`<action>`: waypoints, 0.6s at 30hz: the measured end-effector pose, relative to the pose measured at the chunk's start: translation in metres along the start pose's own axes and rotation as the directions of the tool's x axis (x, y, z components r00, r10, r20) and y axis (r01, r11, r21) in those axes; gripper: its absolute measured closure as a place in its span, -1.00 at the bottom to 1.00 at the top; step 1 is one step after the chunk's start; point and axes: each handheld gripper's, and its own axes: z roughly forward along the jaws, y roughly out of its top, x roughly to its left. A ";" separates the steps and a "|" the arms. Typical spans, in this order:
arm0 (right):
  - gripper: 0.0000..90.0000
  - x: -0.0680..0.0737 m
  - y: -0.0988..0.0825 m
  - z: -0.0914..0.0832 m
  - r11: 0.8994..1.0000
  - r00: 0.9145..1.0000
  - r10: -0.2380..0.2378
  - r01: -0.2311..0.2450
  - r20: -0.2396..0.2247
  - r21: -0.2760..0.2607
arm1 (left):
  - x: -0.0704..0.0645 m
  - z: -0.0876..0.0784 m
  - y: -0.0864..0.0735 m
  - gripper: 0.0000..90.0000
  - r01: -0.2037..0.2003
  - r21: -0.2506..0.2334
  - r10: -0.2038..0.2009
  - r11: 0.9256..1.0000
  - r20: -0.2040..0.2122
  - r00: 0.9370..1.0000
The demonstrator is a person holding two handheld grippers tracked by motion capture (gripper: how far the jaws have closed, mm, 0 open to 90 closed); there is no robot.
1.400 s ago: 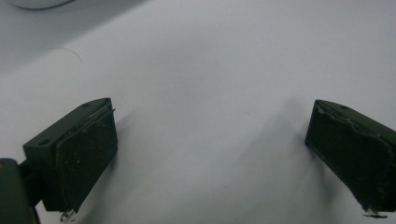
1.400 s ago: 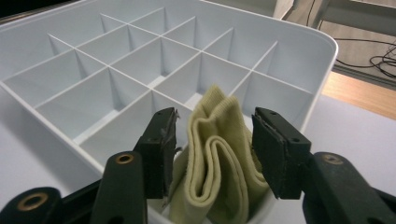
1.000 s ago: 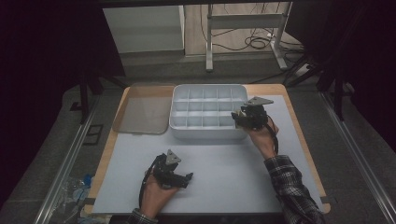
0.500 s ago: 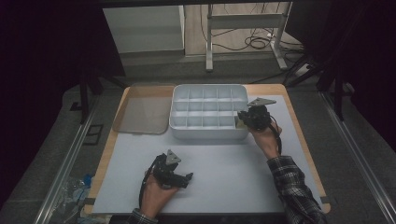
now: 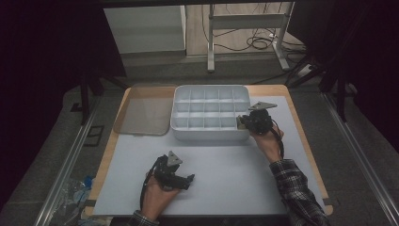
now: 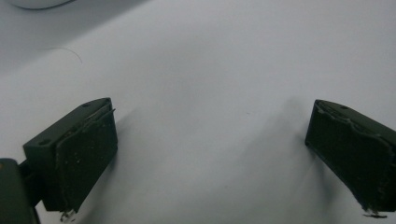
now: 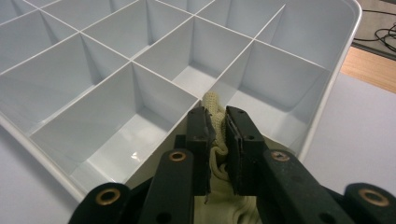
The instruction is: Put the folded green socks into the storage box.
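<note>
We had the right hand-held gripper [image 7: 215, 122] clamped on a cream, ribbed knit piece [image 7: 212, 103], its jaws having just closed down on the fabric, so the cloth bunched between the pads and a tip poked up past them. In the high view that right hand-held gripper [image 5: 244, 123] sat at the near right corner of the white divided organiser box [image 5: 210, 112], over the end compartments. To do this step well, we judged it best to keep the grip firm, lift the soft piece clear of the thin dividers, and lower it squarely into one cell, so that no loose fold draped over a wall. The box was smooth, glossy plastic with rounded corners and straight partitions; the knit looked limp and stretchy. Its translucent lid [image 5: 142, 114] lay flat just beside the box. The left hand-held gripper [image 6: 210, 154] rested with jaws wide apart and nothing between them, over the matte pale tabletop [image 5: 226, 183].
</note>
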 end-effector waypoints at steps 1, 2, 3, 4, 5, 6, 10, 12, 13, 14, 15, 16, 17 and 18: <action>0.74 0.000 0.000 -0.001 1.000 1.000 0.001 -0.001 -0.001 0.000 | 0.000 0.000 0.000 -0.95 0.000 0.000 0.000 1.000 0.000 1.000; 0.71 -0.001 0.001 -0.001 1.000 1.000 0.003 -0.003 -0.005 -0.004 | 0.000 0.000 0.000 -0.95 0.000 0.000 0.000 1.000 0.000 1.000; 0.69 -0.001 0.001 -0.002 1.000 1.000 0.008 -0.008 -0.007 -0.008 | 0.000 0.000 0.000 -0.95 0.000 0.000 0.000 1.000 0.000 1.000; 0.67 -0.001 0.001 -0.003 1.000 1.000 0.011 -0.011 -0.007 -0.010 | 0.000 0.000 0.000 -0.95 0.000 0.000 0.000 1.000 0.000 1.000; 0.64 -0.002 0.002 -0.003 1.000 1.000 0.011 -0.011 -0.006 -0.011 | 0.000 0.000 0.000 -0.95 0.000 0.000 0.000 1.000 0.000 1.000; 0.61 -0.002 0.002 -0.004 1.000 1.000 0.011 -0.011 -0.007 -0.012 | 0.000 0.000 0.000 -0.95 0.000 0.000 0.000 1.000 0.000 1.000; 0.52 -0.002 0.003 -0.006 1.000 1.000 0.016 -0.016 -0.014 -0.014 | 0.000 0.000 0.000 -0.95 0.000 0.000 0.000 1.000 0.000 1.000; 0.48 -0.002 0.004 -0.007 1.000 1.000 0.017 -0.017 -0.017 -0.016 | 0.000 0.000 0.000 -0.95 0.000 0.000 0.000 1.000 0.000 1.000; 0.47 -0.002 0.004 -0.008 1.000 1.000 0.013 -0.013 -0.017 -0.017 | 0.000 0.000 0.000 -0.95 0.000 0.000 0.000 1.000 0.000 1.000; 0.45 -0.002 0.005 -0.009 1.000 1.000 0.012 -0.013 -0.018 -0.018 | 0.000 0.000 0.000 -0.95 0.000 0.000 0.000 1.000 0.000 1.000; 0.42 -0.002 0.005 -0.010 1.000 1.000 0.014 -0.015 -0.020 -0.020 | 0.000 0.000 0.000 -0.95 0.001 0.000 -0.001 1.000 0.000 1.000; 0.39 -0.001 0.006 -0.010 1.000 1.000 0.017 -0.017 -0.026 -0.020 | 0.000 0.000 0.000 -0.95 0.000 0.000 0.000 1.000 0.000 1.000; 0.36 -0.001 0.007 -0.011 1.000 0.999 0.017 -0.018 -0.032 -0.023 | 0.000 0.000 0.000 -0.95 0.000 0.000 0.000 1.000 0.000 1.000; 0.34 0.000 0.007 -0.011 1.000 0.999 0.013 -0.013 -0.033 -0.020 | 0.000 0.000 0.000 -0.95 0.000 0.000 0.000 1.000 0.000 1.000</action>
